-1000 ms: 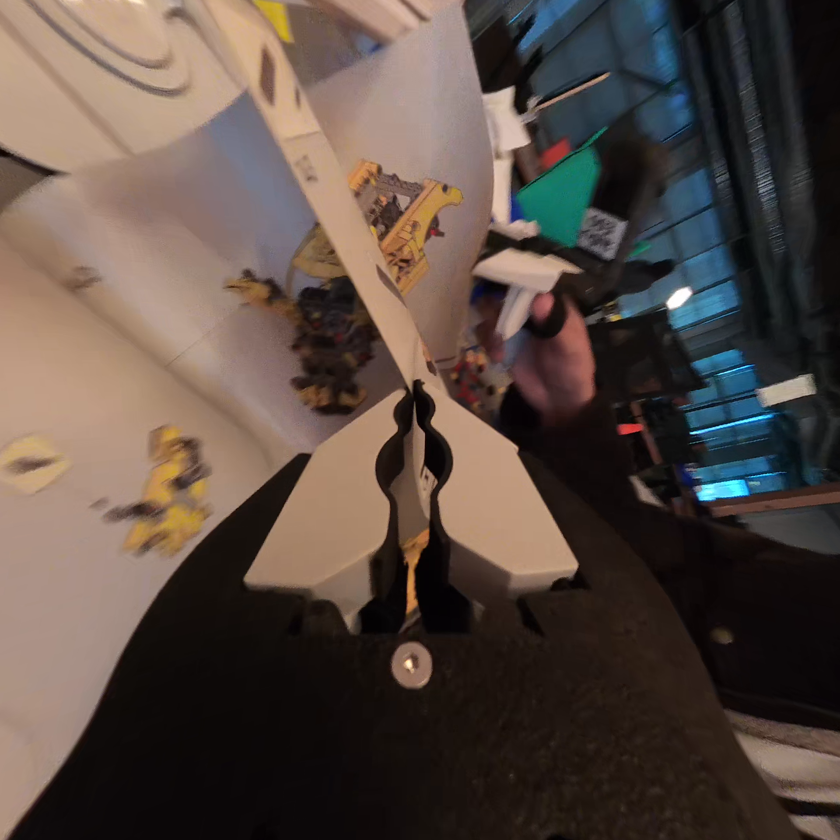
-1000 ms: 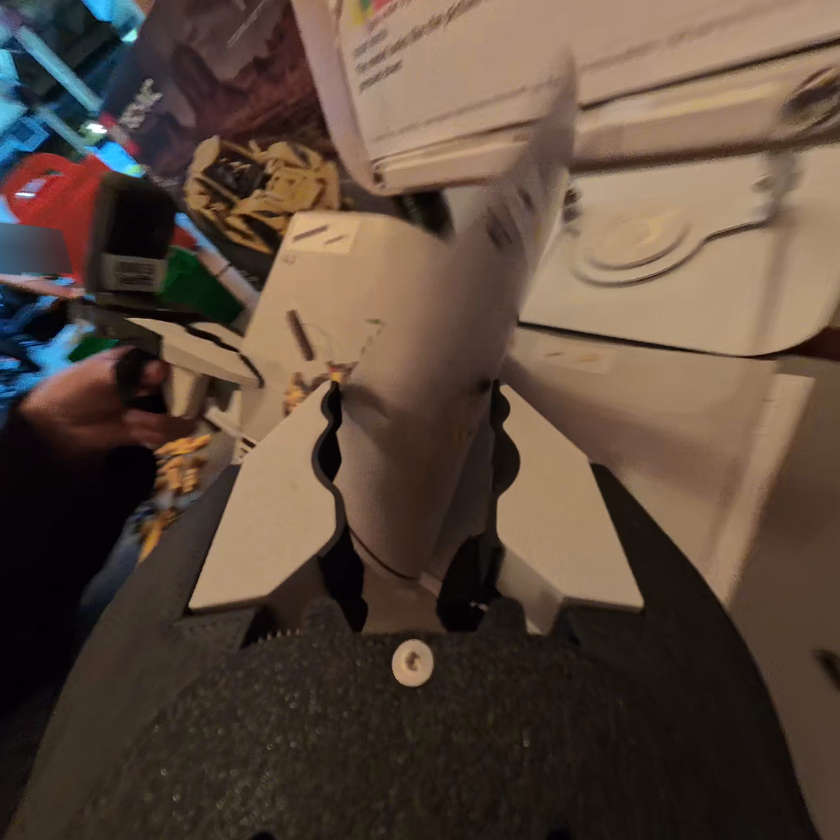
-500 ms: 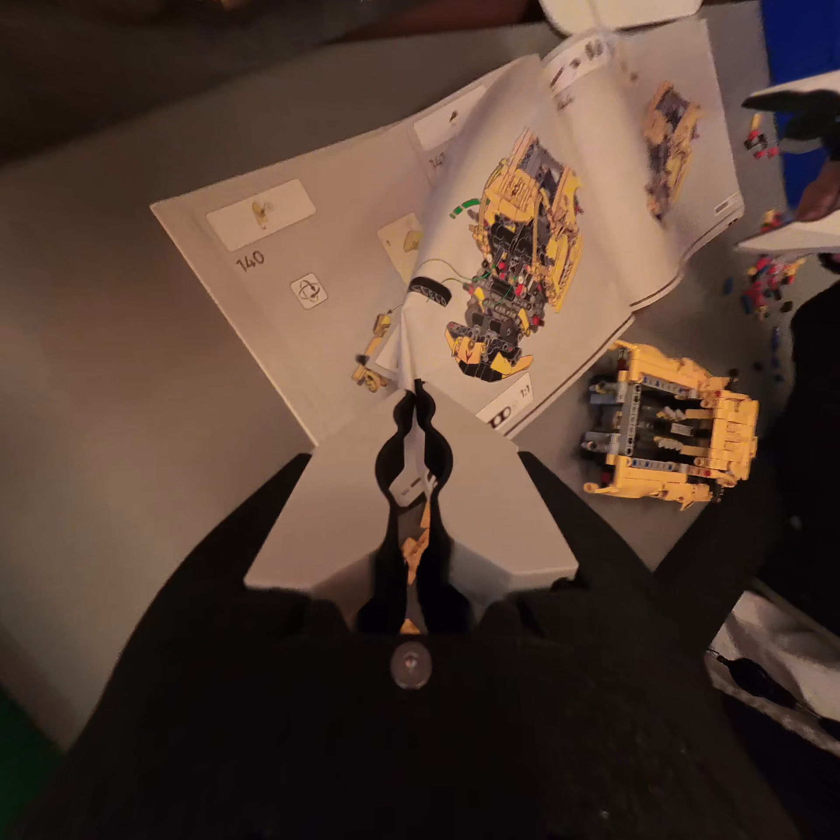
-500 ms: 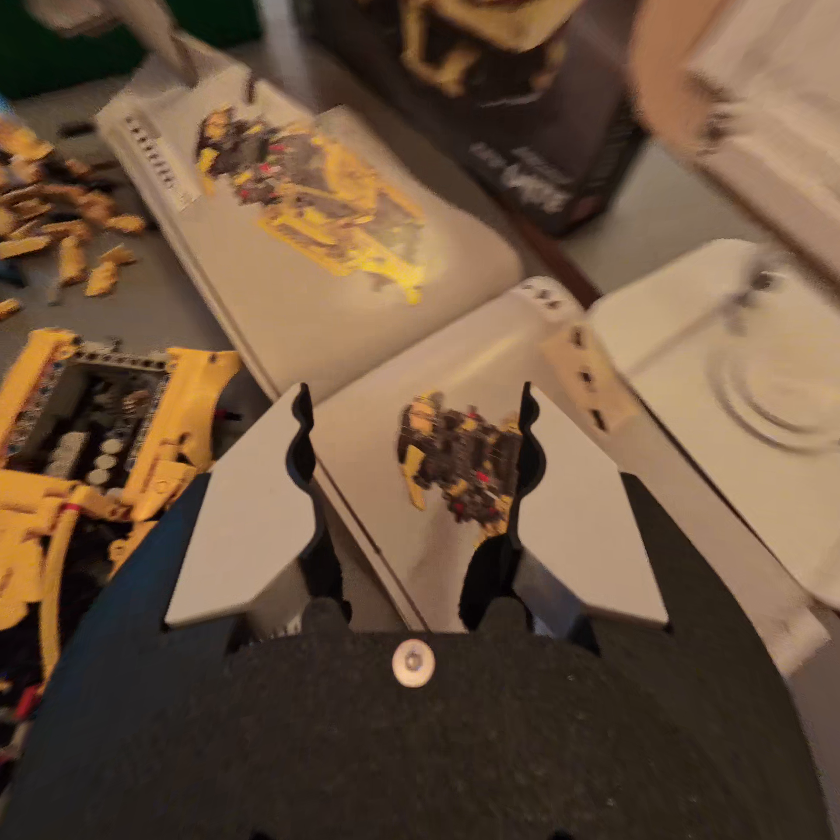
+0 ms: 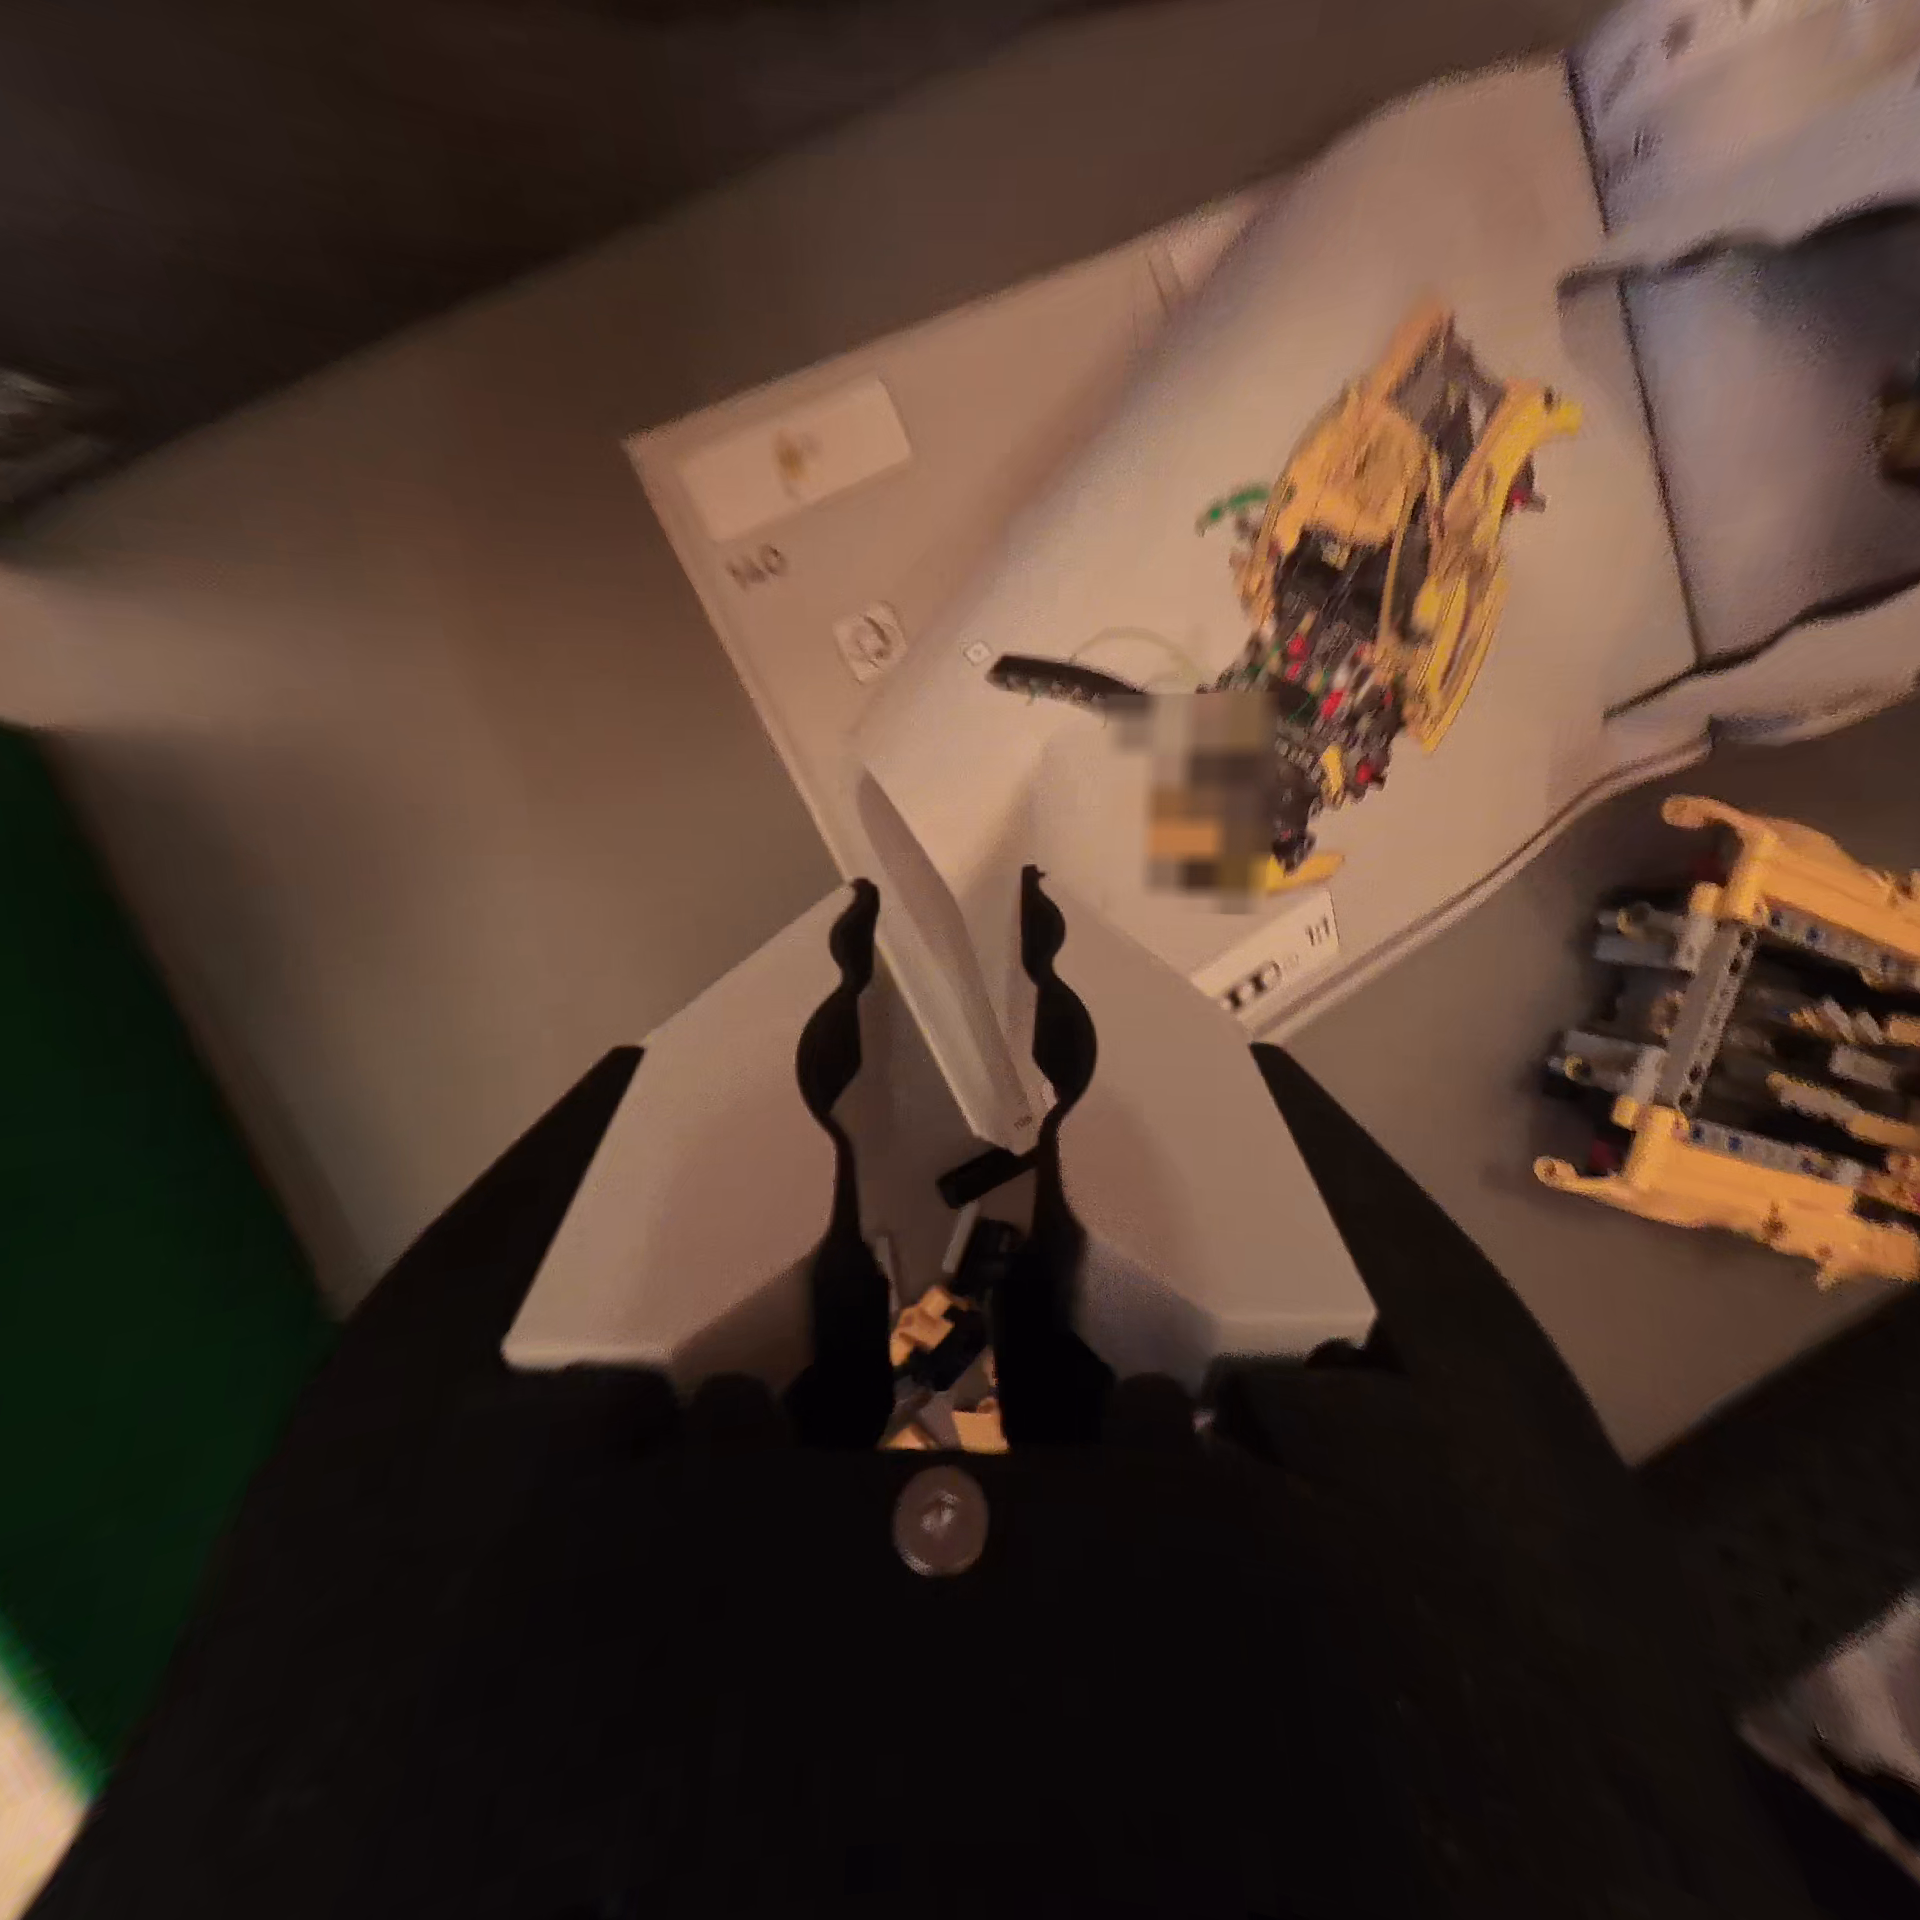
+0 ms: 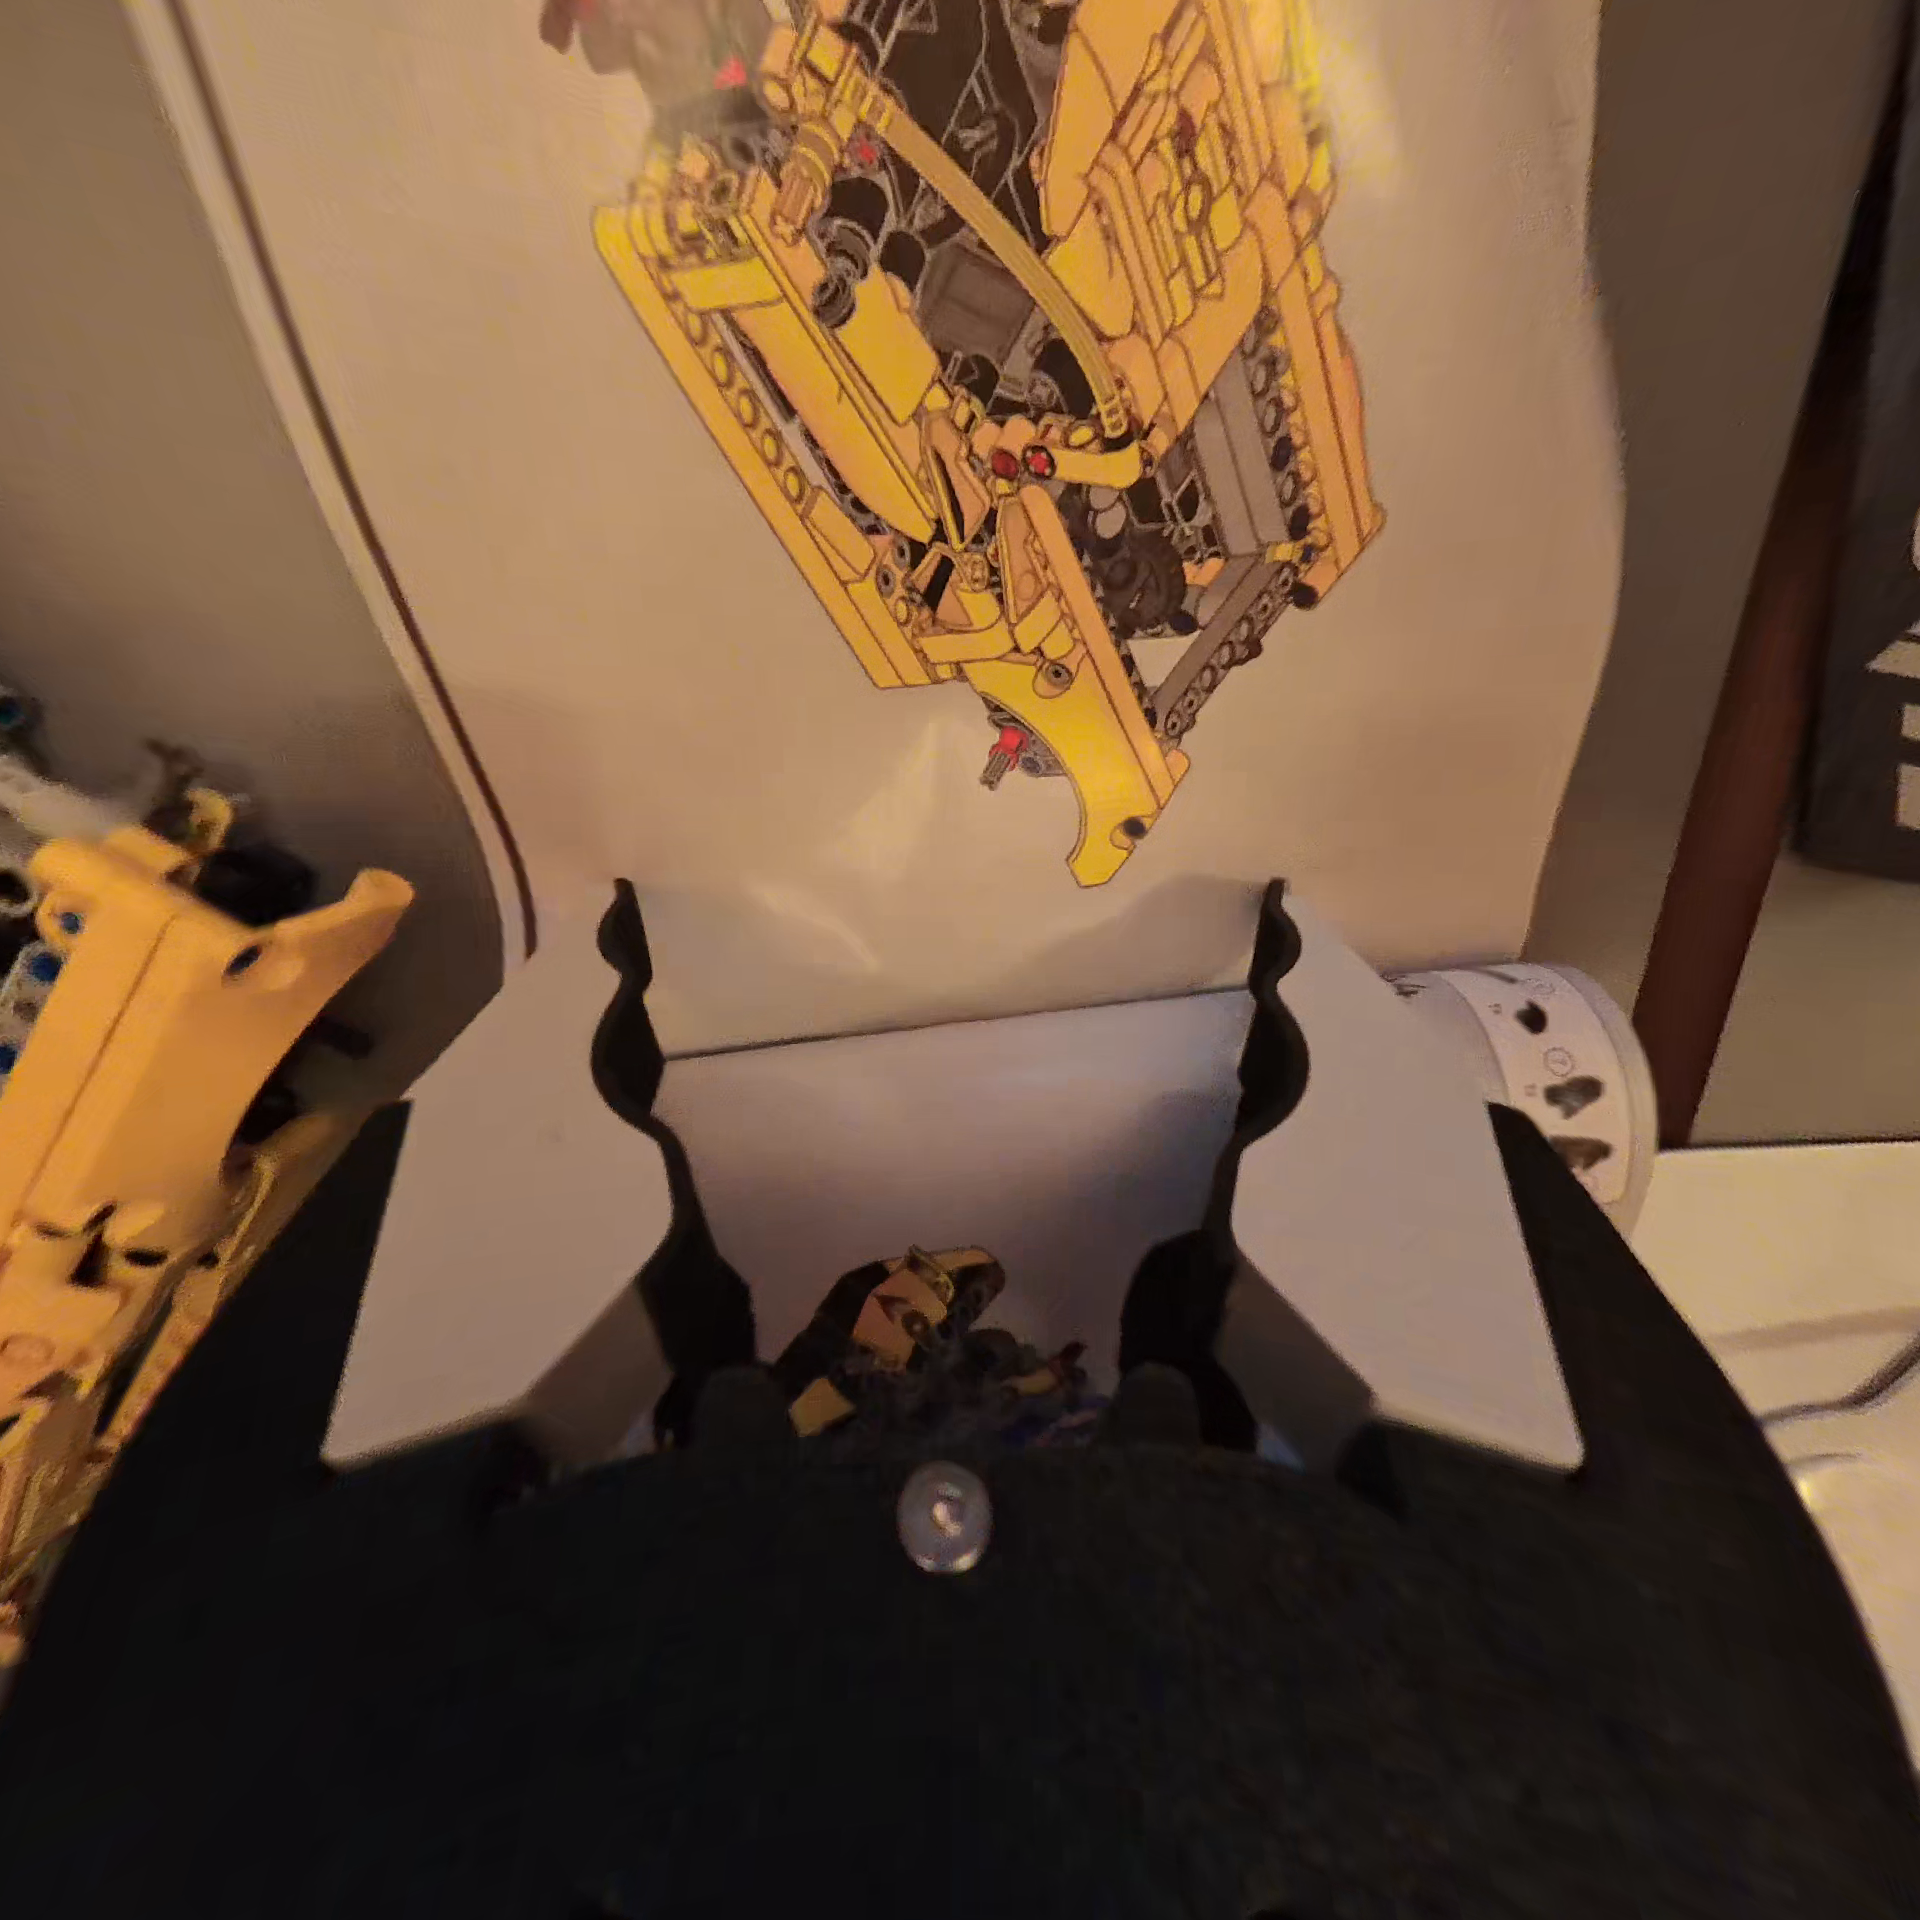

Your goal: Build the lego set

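Observation:
The instruction booklet (image 5: 1091, 499) lies open on the grey table (image 5: 416, 727), its page printed with a yellow machine. My left gripper (image 5: 945, 888) is open above the booklet's near corner; a raised page edge (image 5: 935, 935) runs between the jaws, which stand apart. The partly built yellow lego model (image 5: 1745, 1070) sits to the right of the booklet. My right gripper (image 6: 948, 894) is wide open and empty, low over the booklet page (image 6: 935, 312). The model (image 6: 135, 1039) is just to its left. The right gripper's white body (image 5: 1745, 260) shows blurred at the top right of the left wrist view.
Loose small lego parts (image 5: 966, 1309) lie under the left gripper. A green surface (image 5: 104, 1143) borders the table on the left. Curled booklet pages (image 6: 1558, 1070) and a dark box (image 6: 1870, 520) stand to the right of the right gripper.
The booklet went from held up in the air to lying on the table. My left gripper has opened off the page. My right gripper has moved down close over the page.

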